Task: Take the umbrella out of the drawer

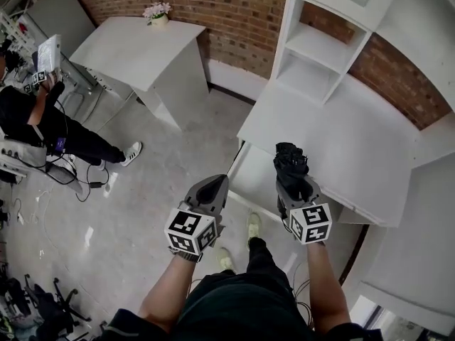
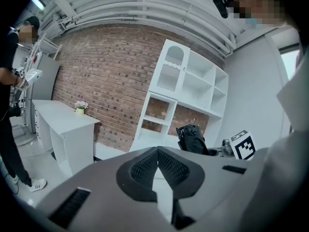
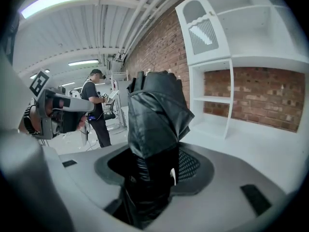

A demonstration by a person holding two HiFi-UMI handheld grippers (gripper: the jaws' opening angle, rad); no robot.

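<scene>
Fabric first: the folded black umbrella (image 3: 157, 110) is a stubby bundle of glossy, creased cloth, its pleats bunched and rumpled at the free end. My right gripper (image 3: 159, 166) has it clamped between the dimpled dark pads, the smooth grey jaws standing wide around the bundle's lower part. The umbrella's long axis runs along the jaws, and its free end points forward and away from me.

From the head view, the umbrella (image 1: 290, 163) sticks out ahead of the right gripper (image 1: 295, 183), held in the air over the front edge of the flat white desk (image 1: 334, 141) and the pulled-out white drawer (image 1: 250, 178). What I can see of the drawer's inside is a plain white floor.

My left gripper (image 1: 213, 187) hangs just beside the drawer's left side. In its own view the left gripper (image 2: 158, 166) has its textured pads pressed tip to tip, with nothing between them.
</scene>
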